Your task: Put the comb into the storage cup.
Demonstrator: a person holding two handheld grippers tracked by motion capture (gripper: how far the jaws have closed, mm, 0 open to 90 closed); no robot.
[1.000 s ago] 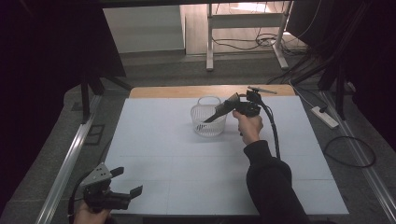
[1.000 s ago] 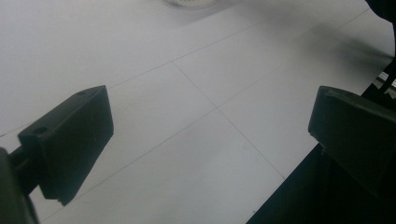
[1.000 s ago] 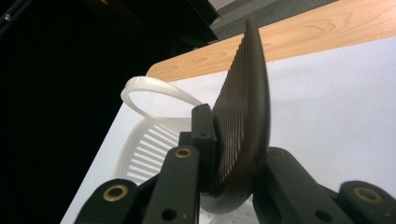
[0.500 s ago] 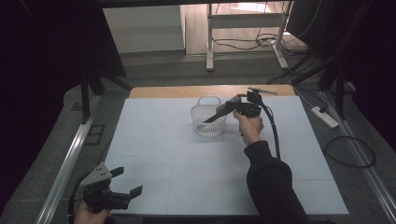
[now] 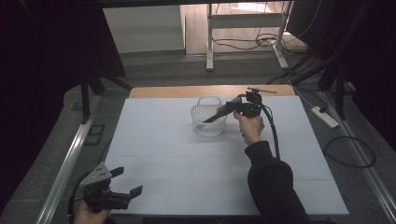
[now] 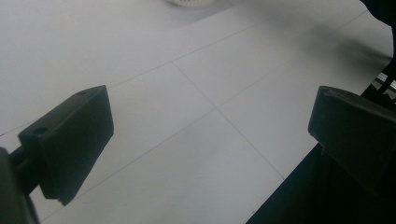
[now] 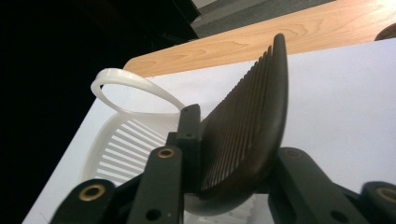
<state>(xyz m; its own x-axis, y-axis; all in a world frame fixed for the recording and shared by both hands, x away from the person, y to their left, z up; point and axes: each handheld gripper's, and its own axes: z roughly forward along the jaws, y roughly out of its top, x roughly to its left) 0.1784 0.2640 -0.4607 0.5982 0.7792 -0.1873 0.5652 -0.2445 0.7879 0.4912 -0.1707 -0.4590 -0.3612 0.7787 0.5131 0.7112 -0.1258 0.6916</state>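
A small white slatted basket (image 5: 208,120) with a looped handle (image 7: 126,93) stands on the white table cover near the far middle. My right gripper (image 5: 233,107) is shut on a dark comb (image 7: 250,126), whose free end slants down over the basket's opening (image 5: 210,116). The comb's teeth run along one side and its spine curves along the other. At the near left corner my left gripper (image 5: 127,183) stands open just above the cover, with nothing between its fingers (image 6: 74,140).
A white cover (image 5: 168,154) spans the table, with a strip of bare wood (image 5: 196,91) at the far edge. A slim dark tool (image 5: 261,90) lies on that wood behind the right hand. A power strip (image 5: 324,116) and cables lie on the floor to the right.
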